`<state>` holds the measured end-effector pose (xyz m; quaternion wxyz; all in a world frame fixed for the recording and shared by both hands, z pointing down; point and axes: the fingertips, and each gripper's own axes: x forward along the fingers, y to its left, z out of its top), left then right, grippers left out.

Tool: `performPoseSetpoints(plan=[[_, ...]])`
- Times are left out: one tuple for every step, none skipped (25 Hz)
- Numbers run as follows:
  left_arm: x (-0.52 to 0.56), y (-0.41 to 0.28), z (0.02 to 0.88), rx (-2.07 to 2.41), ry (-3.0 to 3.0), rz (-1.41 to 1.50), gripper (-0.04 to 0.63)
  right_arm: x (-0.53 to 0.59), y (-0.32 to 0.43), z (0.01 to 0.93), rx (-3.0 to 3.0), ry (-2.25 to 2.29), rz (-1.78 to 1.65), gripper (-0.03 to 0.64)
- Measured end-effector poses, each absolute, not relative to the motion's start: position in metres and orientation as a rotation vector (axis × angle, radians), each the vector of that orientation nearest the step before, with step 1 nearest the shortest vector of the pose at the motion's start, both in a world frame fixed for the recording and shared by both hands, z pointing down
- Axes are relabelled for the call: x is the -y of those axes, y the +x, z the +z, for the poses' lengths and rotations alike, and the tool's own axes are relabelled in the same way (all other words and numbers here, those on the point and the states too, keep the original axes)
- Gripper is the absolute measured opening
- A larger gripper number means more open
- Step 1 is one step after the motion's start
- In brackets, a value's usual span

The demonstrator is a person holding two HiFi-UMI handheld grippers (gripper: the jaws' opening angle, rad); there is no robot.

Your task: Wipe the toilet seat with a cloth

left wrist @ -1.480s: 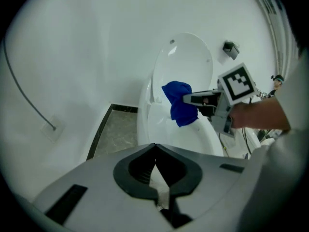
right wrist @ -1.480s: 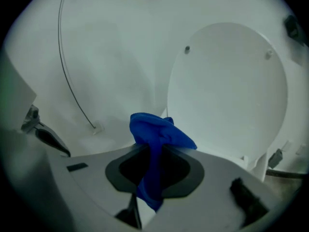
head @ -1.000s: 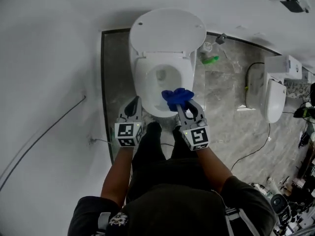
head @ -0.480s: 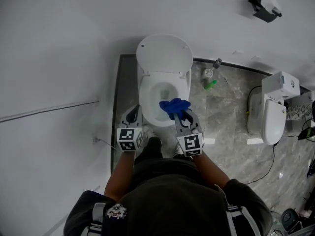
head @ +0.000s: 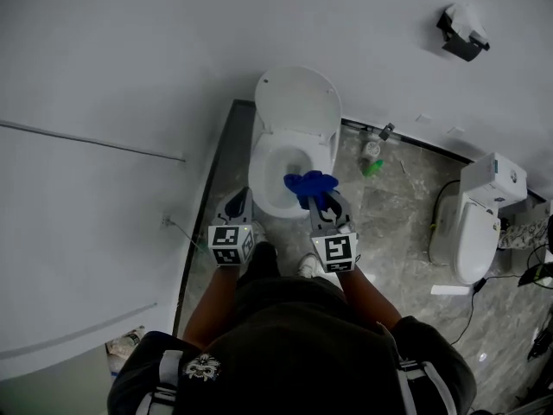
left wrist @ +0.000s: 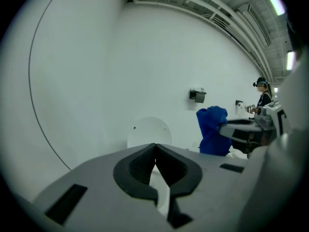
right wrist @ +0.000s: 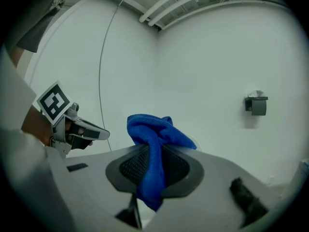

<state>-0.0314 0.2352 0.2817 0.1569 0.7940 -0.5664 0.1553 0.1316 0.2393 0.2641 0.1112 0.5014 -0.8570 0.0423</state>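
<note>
Grey stone floor (head: 393,232) and white walls surround a white toilet (head: 275,201), whose lid (head: 298,102) is raised against the wall. A blue cloth (head: 311,185) is clamped between the jaws of the right tool (head: 321,199) and is held over the front right part of the toilet seat (head: 261,167); whether the seat is touched cannot be told. The left tool (head: 238,201) is held just beside the bowl's front left, its jaws pressed together with nothing between them.
</note>
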Motion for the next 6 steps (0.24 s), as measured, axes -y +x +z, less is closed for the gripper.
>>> performPoseSetpoints(plan=[[-0.241, -0.03, 0.28, 1.626, 2.269, 0.445, 0.011, -0.242, 0.132, 0.261, 2.529, 1.467, 0.117, 0.072], [-0.248, -0.028, 0.279, 1.629, 2.268, 0.448, 0.011, -0.244, 0.132, 0.257, 2.541, 1.461, 0.107, 0.072], [-0.254, -0.027, 0.278, 1.631, 2.271, 0.453, 0.011, -0.247, 0.131, 0.254, 2.552, 1.455, 0.094, 0.072], [-0.26, -0.026, 0.276, 1.633, 2.274, 0.458, 0.011, -0.25, 0.13, 0.251, 2.561, 1.449, 0.082, 0.072], [-0.265, -0.025, 0.275, 1.635, 2.278, 0.463, 0.011, -0.253, 0.129, 0.248, 2.57, 1.444, 0.07, 0.073], [-0.27, -0.025, 0.274, 1.637, 2.282, 0.469, 0.011, -0.255, 0.128, 0.245, 2.579, 1.439, 0.059, 0.073]])
